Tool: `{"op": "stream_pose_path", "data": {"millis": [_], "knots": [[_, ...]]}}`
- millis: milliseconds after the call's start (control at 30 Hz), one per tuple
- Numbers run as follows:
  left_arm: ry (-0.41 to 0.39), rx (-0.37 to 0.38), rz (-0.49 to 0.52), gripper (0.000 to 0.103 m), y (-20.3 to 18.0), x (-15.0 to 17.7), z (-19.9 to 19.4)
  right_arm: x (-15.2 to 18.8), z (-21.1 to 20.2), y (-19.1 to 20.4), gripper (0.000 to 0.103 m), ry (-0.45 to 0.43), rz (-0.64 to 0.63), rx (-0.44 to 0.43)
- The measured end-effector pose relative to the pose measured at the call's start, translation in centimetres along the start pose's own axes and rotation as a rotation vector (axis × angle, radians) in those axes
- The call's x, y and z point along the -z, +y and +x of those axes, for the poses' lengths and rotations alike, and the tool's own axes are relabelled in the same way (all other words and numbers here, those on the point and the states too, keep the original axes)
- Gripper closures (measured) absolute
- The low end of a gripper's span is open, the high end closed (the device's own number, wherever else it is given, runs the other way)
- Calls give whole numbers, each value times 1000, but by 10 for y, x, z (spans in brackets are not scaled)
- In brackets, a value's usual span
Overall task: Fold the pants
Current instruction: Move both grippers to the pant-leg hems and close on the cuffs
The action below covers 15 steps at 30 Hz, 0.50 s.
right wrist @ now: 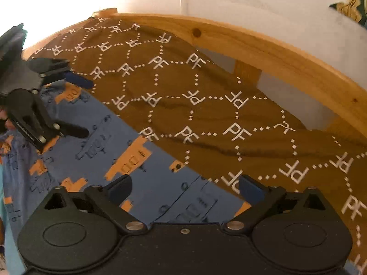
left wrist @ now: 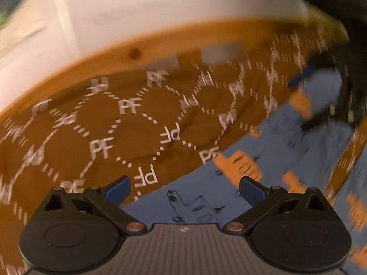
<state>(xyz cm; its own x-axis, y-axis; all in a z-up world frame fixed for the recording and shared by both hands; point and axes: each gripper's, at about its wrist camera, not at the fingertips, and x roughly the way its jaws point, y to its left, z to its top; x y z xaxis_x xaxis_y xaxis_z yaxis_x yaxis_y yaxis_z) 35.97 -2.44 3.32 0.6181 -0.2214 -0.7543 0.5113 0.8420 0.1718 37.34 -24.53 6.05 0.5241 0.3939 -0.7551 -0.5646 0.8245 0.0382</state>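
a brown bedspread printed with white "pf" letters and dotted hexagons [right wrist: 206, 105] fills the middle and right of the right wrist view and the left and centre of the left wrist view, which is blurred. behind it a curved pale wooden bed rail [right wrist: 263, 45] runs along the top of both views, with a white wall [right wrist: 252, 4] above it. the blue pants patterned with orange trucks and dark outline drawings [right wrist: 96, 151] lie flat on the bedspread, taking the lower left of the right wrist view and the lower right of the left wrist view [left wrist: 286, 142]; their long edge runs diagonally across the brown cloth. the left claw [right wrist: 86, 107] shows at the left edge of the right wrist view, above the pants, its blue-padded fingers spread apart with nothing between them. the right claw [right wrist: 184, 189] sits at the bottom centre of its own view, its fingers spread wide over the pants' edge, pinching nothing. in the left wrist view the left claw [left wrist: 184, 189] is likewise spread and empty.
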Motion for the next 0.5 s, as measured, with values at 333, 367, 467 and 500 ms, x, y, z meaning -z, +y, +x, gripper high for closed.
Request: {"op": "stream_pose_path", "data": {"millis": [333, 367, 467, 500], "knots": [[191, 149, 126, 20, 32, -11, 57, -7, 49, -35, 39, 127, -75, -93], [205, 173, 138, 28, 33, -13, 59, -6, 52, -36, 39, 146, -80, -107], [251, 205, 162, 74, 29, -14, 60, -2, 58, -37, 44, 167, -87, -111], [269, 202, 166, 81, 28, -13, 60, -1, 58, -34, 59, 165, -93, -109]]}}
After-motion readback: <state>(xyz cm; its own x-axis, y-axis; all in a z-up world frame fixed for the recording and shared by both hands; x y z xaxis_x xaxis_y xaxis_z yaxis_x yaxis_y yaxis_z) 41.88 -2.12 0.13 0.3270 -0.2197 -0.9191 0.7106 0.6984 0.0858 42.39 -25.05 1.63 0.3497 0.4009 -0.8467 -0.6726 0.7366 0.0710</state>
